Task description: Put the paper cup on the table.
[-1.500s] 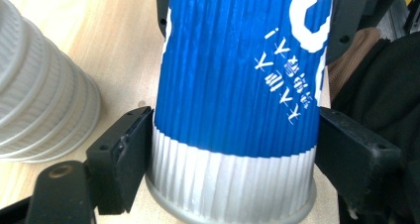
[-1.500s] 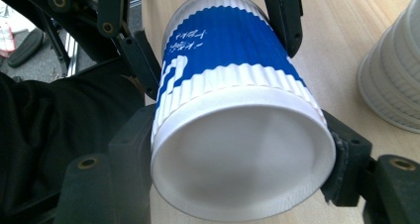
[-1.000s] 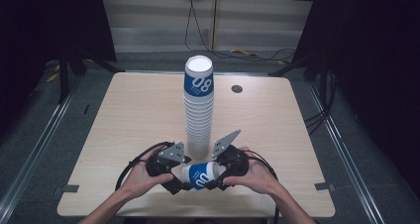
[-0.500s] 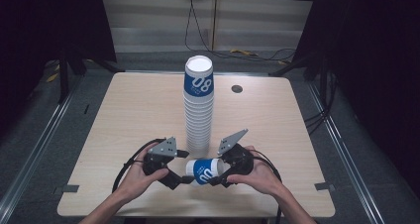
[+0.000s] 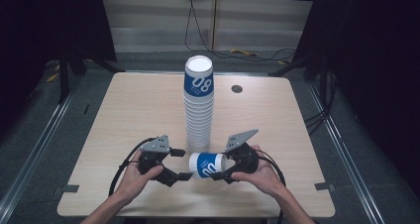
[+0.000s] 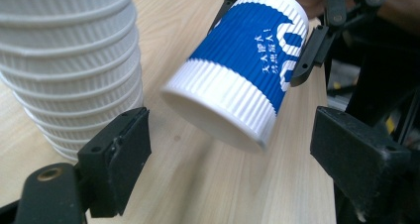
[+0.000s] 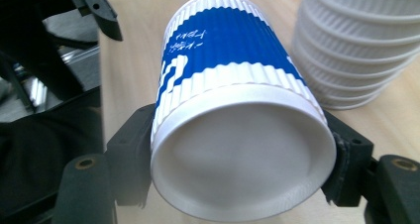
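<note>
A blue-and-white ribbed paper cup (image 5: 207, 165) lies on its side above the table's front edge, its open mouth toward my left gripper. My right gripper (image 5: 220, 167) is shut on the cup's base end, and its pads (image 7: 130, 149) press the cup (image 7: 233, 110) on both sides. Its jaws have just been easing open a little with the cup still between them. My left gripper (image 5: 183, 163) stands open just left of the mouth, its jaws (image 6: 233, 152) wide and apart from the cup (image 6: 237, 70). A tall stack of the same cups (image 5: 199, 110) rises just behind.
The stack (image 6: 64, 60) (image 7: 361, 40) stands close behind both grippers. The wooden table (image 5: 124, 115) has a dark round grommet (image 5: 236, 88) at its back right. Cables trail on the floor beyond the far edge.
The two grippers have drawn apart. My left gripper backed off to the left, away from the cup, which stays in the right gripper and has shifted slightly right.
</note>
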{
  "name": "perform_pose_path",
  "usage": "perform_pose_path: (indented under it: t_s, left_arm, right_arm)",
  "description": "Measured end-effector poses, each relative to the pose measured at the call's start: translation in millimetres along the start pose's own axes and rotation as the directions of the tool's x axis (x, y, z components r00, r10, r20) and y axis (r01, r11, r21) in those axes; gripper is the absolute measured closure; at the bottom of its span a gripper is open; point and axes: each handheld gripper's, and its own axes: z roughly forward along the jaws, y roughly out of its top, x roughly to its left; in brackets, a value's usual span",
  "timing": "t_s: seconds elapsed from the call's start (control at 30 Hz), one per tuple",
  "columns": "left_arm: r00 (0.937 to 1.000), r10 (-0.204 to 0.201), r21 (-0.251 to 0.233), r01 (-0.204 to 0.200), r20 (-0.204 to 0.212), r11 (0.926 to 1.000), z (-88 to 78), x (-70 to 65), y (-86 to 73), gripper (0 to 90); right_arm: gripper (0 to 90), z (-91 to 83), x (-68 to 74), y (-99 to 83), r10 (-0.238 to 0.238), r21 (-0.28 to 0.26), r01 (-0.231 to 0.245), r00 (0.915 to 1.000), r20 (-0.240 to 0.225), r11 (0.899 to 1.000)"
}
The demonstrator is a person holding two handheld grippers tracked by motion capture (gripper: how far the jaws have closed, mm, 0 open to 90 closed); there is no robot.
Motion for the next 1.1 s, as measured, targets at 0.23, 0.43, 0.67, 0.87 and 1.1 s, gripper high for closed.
perform_pose_path:
  t_s: [0.23, 0.43, 0.67, 0.87, 1.1]
  left_arm:
    - [0.9996, 0.01, -0.027, -0.011, -0.027, 0.9996, -4.2, 0.9, -1.2, 15.7]
    - [0.9996, 0.012, -0.036, -0.013, -0.027, 0.9993, -2.1, -0.1, -4.8, 15.7]
    - [0.9997, 0.013, -0.068, -0.014, -0.02, 0.9976, -7.8, -1.9, -2.0, 15.7]
    - [0.9998, 0.018, -0.075, -0.018, 0.007, 0.997, -11.0, -3.1, 0.1, 15.8]
    - [0.9996, 0.026, -0.09, -0.027, -0.006, 0.9956, -11.5, -4.7, -1.1, 15.8]
  right_arm:
    - [28.4, -1.3, -5.6, -7.6, 0.041, -0.064, -0.041, 0.9991, -0.001, 0.997]
    - [28.5, -3.7, -8.5, -9.7, 0.067, -0.11, -0.07, 0.9973, -0.028, 0.991]
    - [28.4, -4.9, -8.5, -11.8, 0.056, -0.161, -0.064, 0.9968, -0.058, 0.985]
    - [28.6, -3.5, -6.9, -11.3, 0.041, -0.205, -0.056, 0.9963, -0.075, 0.977]
    - [28.8, -7.6, -5.1, -11.4, 0.036, -0.268, -0.055, 0.9965, -0.075, 0.962]
